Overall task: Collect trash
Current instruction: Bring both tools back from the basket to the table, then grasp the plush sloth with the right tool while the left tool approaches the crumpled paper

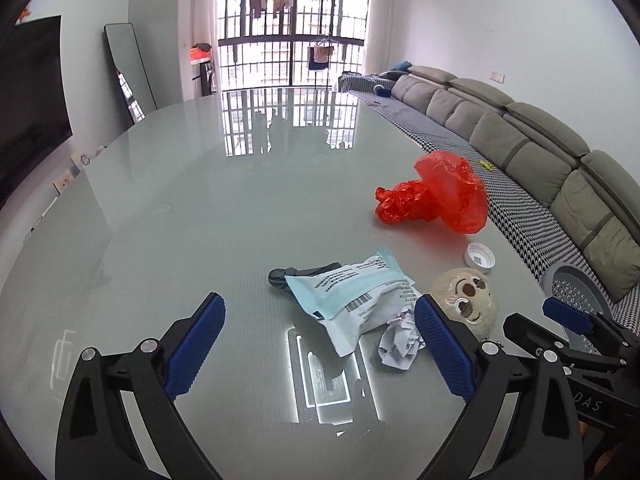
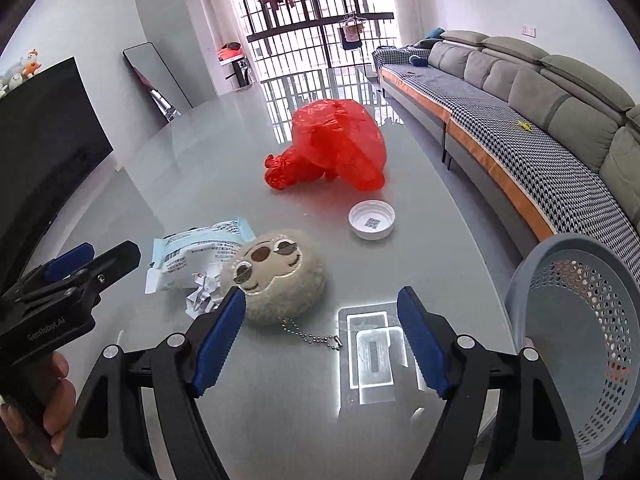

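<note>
Left wrist view
Left gripper (image 1: 318,338): jaws spread wide, holding nothing, hovering low over the glass table (image 1: 192,216).
Trash straight ahead: pale blue mailer bag (image 1: 352,292) lying flat, a dark rubbery scrap (image 1: 282,276) tucked under its far left end, a crumpled paper ball (image 1: 400,344) touching its near right corner, just beside the right finger.
Trash further off: red plastic bag (image 1: 440,196) bunched up to the right; white bottle cap (image 1: 480,257) near it, open side up.
Not trash, by the look of it: round plush sloth keychain (image 1: 468,300) just right of the paper ball.
Right gripper (image 1: 560,320): seen at the right edge, jaws apart, empty.
Basket (image 1: 576,292): grey, perforated, at the table's right edge, partly hidden behind the right gripper.

Right wrist view
Right gripper (image 2: 322,344): jaws wide apart, empty, above bare glass; keychain's ball chain (image 2: 316,334) lying between the fingers.
Plush sloth keychain (image 2: 276,276): just ahead of the left finger, paper ball (image 2: 204,292) and mailer bag (image 2: 200,252) to its left.
Red plastic bag (image 2: 332,144) and bottle cap (image 2: 371,219): further ahead, apart from each other.
Basket (image 2: 580,344): close on the right, tipped toward the camera; inside seems empty as far as can be seen.
Left gripper (image 2: 94,258): at the left edge, jaws apart.

Step in hand: likely the very start, nothing gripped.
Next move: probably lower the left gripper, close on the paper ball or mailer edge, carry to the basket; thin flat mailer calls for pinching a raised fold.
</note>
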Demonstrator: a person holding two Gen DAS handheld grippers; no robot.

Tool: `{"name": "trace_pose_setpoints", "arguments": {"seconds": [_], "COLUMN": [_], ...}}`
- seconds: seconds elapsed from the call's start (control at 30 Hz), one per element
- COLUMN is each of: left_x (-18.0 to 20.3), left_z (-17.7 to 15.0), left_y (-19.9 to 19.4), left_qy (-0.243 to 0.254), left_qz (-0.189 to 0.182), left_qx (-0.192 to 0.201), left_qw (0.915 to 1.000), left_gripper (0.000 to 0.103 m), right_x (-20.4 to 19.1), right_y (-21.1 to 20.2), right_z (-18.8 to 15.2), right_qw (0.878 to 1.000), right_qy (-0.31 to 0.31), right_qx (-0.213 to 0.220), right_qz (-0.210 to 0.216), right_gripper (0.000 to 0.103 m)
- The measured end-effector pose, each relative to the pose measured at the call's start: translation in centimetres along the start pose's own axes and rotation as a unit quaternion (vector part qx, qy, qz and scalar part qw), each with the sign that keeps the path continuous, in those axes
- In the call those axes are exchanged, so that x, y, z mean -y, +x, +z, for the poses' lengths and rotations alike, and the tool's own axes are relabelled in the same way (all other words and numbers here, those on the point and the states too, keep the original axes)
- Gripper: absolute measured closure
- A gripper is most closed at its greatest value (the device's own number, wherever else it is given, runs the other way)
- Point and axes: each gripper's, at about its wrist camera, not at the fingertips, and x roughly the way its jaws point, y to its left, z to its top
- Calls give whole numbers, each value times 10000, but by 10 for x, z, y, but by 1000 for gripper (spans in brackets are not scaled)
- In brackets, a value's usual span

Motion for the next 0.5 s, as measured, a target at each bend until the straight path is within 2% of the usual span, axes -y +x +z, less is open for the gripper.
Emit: {"name": "trace_pose_setpoints", "arguments": {"seconds": [0.2,0.5], "left_x": [-14,-32], "left_z": [-2,-3], "left_y": [2,1], "left_qy": [-75,-173], "left_qz": [24,97], "left_qx": [-25,25], "left_qw": [10000,9998], "left_gripper": [6,6], "right_x": [-20,-37], "right_y": [10,26], "right_z": [7,13], "right_qw": [9998,9994], "right_qy": [-181,-291], "right_qx": [-50,-183], "right_qz": [11,-84], "right_gripper": [24,24]}}
